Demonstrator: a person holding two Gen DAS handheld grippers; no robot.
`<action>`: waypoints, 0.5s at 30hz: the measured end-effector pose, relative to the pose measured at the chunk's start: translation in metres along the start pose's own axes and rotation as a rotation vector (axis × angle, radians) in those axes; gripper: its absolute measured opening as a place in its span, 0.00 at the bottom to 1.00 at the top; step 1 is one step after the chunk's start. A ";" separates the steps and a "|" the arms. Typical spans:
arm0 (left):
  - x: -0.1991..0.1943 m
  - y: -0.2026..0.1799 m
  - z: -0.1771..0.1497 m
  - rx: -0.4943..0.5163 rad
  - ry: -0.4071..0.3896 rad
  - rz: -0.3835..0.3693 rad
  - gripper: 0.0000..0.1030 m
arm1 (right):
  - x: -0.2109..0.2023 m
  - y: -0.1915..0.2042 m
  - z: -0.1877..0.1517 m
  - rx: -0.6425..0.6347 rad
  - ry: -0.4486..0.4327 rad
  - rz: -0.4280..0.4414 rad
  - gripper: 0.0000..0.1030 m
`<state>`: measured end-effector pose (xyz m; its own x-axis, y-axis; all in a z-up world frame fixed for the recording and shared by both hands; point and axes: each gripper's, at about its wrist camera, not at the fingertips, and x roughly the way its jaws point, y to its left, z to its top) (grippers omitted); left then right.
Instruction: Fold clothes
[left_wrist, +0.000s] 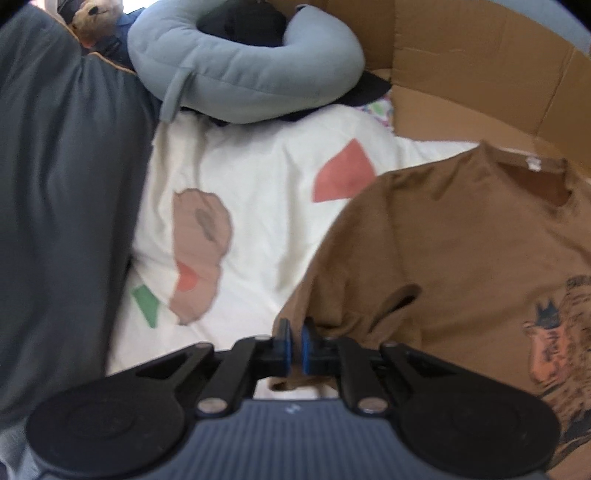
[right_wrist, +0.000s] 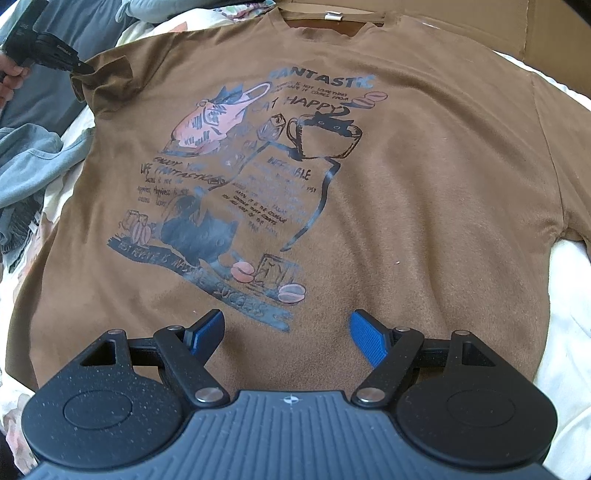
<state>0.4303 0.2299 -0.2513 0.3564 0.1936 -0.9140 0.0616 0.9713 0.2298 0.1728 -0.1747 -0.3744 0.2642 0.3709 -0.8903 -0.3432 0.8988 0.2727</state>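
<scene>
A brown T-shirt (right_wrist: 424, 192) with a cat and coffee print lies face up on the bed, collar (right_wrist: 332, 18) at the far end. My left gripper (left_wrist: 294, 332) is shut on the edge of its left sleeve (left_wrist: 332, 302), and brown cloth shows above and below the pads. The right wrist view shows that same left gripper (right_wrist: 84, 69) at the top left, pinching the lifted sleeve (right_wrist: 107, 77), with a hand (right_wrist: 11, 77) behind it. My right gripper (right_wrist: 288, 332) hangs open over the shirt's lower front, nothing between its blue pads (right_wrist: 369, 339).
A white bedsheet (left_wrist: 258, 177) with coloured patches lies under the shirt. A blue-grey ring pillow (left_wrist: 240, 70) and a teddy bear (left_wrist: 92, 22) sit at the far end. Dark grey cloth (left_wrist: 62, 192) fills the left side. Cardboard (left_wrist: 480, 62) stands behind the collar. Blue-grey clothes (right_wrist: 29, 166) are heaped left.
</scene>
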 end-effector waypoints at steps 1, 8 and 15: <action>0.003 0.003 0.001 0.011 0.001 0.019 0.04 | 0.000 0.000 0.000 -0.004 0.001 -0.001 0.78; 0.012 0.027 0.008 0.034 -0.015 0.087 0.04 | 0.001 0.002 0.001 -0.029 0.012 -0.010 0.78; 0.033 0.045 0.001 0.025 0.026 0.154 0.18 | 0.001 0.002 0.001 -0.046 0.020 -0.011 0.78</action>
<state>0.4461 0.2794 -0.2704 0.3397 0.3434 -0.8756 0.0315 0.9263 0.3756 0.1729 -0.1720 -0.3748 0.2502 0.3555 -0.9006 -0.3817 0.8910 0.2457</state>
